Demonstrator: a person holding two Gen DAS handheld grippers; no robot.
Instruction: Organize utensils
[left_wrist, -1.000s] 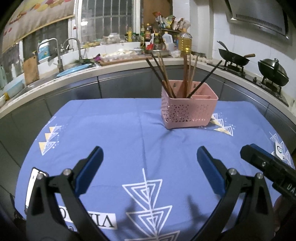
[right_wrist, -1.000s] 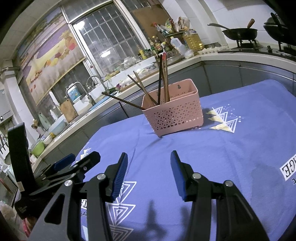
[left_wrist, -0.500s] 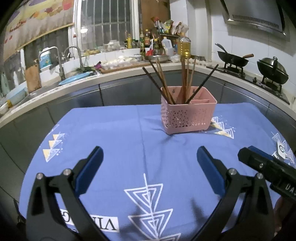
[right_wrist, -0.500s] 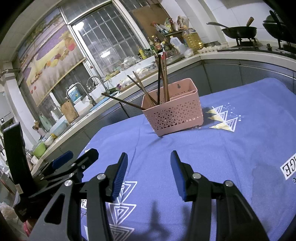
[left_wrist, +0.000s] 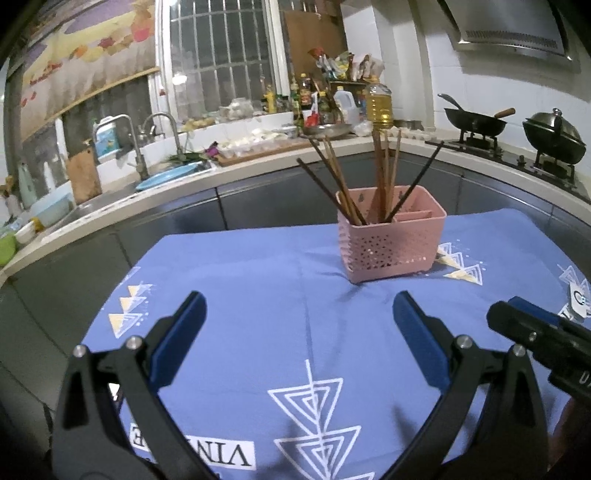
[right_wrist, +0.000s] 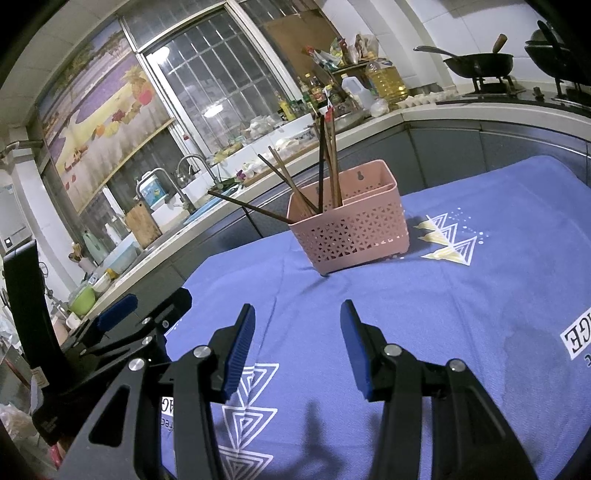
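A pink perforated utensil basket (left_wrist: 391, 243) stands upright on the blue tablecloth (left_wrist: 266, 295), far centre-right; it also shows in the right wrist view (right_wrist: 351, 229). Several brown and dark chopsticks (left_wrist: 384, 177) stand leaning in it, fanned out (right_wrist: 325, 158). My left gripper (left_wrist: 299, 325) is open and empty, held above the cloth well short of the basket. My right gripper (right_wrist: 297, 339) is open and empty too. The left gripper shows at the left of the right wrist view (right_wrist: 122, 321), and the right gripper at the right edge of the left wrist view (left_wrist: 535, 332).
A kitchen counter (left_wrist: 207, 184) curves behind the table with a sink and taps (left_wrist: 147, 155), bottles (left_wrist: 376, 103), a wok (left_wrist: 476, 125) and a pot (left_wrist: 554, 136) on the stove. The cloth has white triangle prints (left_wrist: 317, 413).
Both grippers have tilted up and drawn back slightly, so the basket sits lower in view. Both stay open and empty. The basket and chopsticks have not moved.
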